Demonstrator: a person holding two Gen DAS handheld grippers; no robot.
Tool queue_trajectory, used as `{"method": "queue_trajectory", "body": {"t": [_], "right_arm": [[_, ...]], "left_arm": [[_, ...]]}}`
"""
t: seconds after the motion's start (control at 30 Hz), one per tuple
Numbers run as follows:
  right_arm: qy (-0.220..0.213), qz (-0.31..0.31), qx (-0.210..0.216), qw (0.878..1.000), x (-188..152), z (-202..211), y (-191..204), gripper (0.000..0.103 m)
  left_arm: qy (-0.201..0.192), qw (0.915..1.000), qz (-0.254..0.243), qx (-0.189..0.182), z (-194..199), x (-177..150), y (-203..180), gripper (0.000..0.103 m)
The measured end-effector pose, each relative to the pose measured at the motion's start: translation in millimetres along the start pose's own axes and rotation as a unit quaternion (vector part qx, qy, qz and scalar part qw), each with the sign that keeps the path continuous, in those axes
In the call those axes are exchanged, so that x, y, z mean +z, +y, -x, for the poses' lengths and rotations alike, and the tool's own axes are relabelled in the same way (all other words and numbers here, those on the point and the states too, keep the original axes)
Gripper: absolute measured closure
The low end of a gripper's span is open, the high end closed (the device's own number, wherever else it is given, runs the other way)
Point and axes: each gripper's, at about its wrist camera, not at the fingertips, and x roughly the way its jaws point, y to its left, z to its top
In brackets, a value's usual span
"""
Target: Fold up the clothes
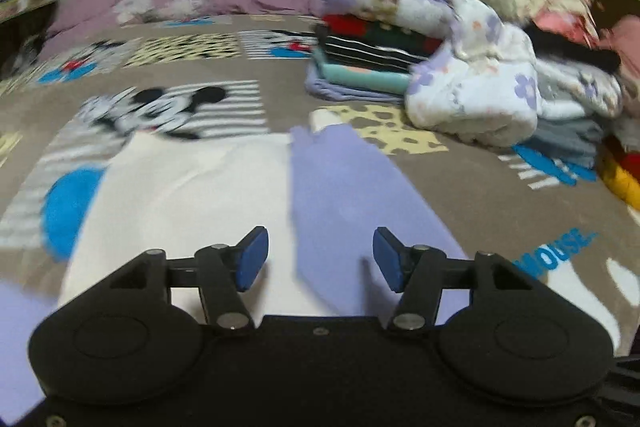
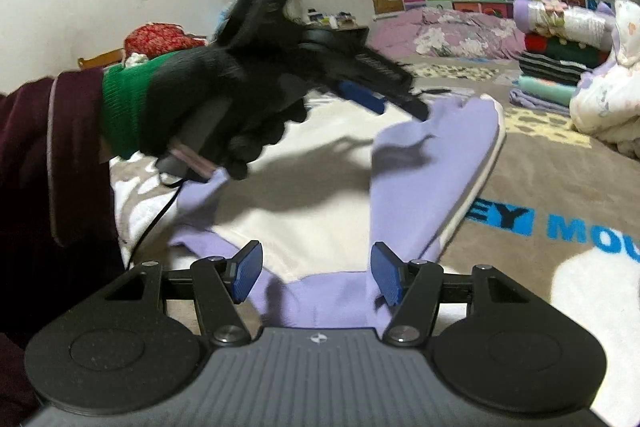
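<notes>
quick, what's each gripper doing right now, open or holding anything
left gripper: open, holding nothing, above the white and lilac garment.
right gripper: open, holding nothing, over the garment's lilac sleeve.

Colours and patterns we are noting on the bed

We are seeing a white garment point(image 1: 180, 187) with lavender sleeves point(image 1: 340, 195) lying on a taupe blanket point(image 1: 480, 195) that is showing black-and-white cartoon mice, striped panels, yellow spotted patches and blue lettering. We are looking past blue pads point(image 1: 252, 259) on black gripper arms. The folded stack point(image 1: 368, 63) is showing red, dark green, black-and-white stripes, mint and lavender; beside it a white bundle point(image 1: 476, 95) is carrying purple flowers. The glove point(image 2: 216, 99) is showing black with a green cuff.
</notes>
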Motion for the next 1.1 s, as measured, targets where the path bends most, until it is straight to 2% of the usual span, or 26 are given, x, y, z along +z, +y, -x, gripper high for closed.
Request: {"method": "queue_trajectory", "body": {"t": [0.1,0.23,0.4,0.63,0.77,0.9,1.03,1.1], "right_arm": [[-0.003,0.02,0.001,1.0,-1,6,12,0.042],[-0.003,0.052,-0.004,0.999,-2,9,31,0.043],[-0.005,0.117,0.001,0.993,0,8,66,0.043],[0.025,0.223,0.028,0.974,-5,-4,120,0.045],[0.025,0.247,0.034,0.968,-1,-8,139,0.046],[0.031,0.254,0.042,0.966,1,-12,146,0.046],[0.04,0.262,0.048,0.963,-4,-16,152,0.046],[0.038,0.252,0.043,0.966,-3,-18,147,0.046]], "left_arm": [[-0.016,0.9977,0.066,-0.005,30,-14,25,0.032],[-0.03,0.9908,0.132,-0.001,57,-26,59,0.029],[-0.055,0.9735,0.222,0.005,88,-41,102,0.021],[-0.072,0.9574,0.276,0.045,125,-61,144,0.021],[-0.073,0.935,0.338,0.08,143,-83,178,0.022],[-0.07,0.9098,0.4,0.088,156,-110,211,0.023],[-0.08,0.8968,0.429,0.075,161,-121,226,0.028],[-0.086,0.8947,0.432,0.074,160,-121,229,0.03]]}}
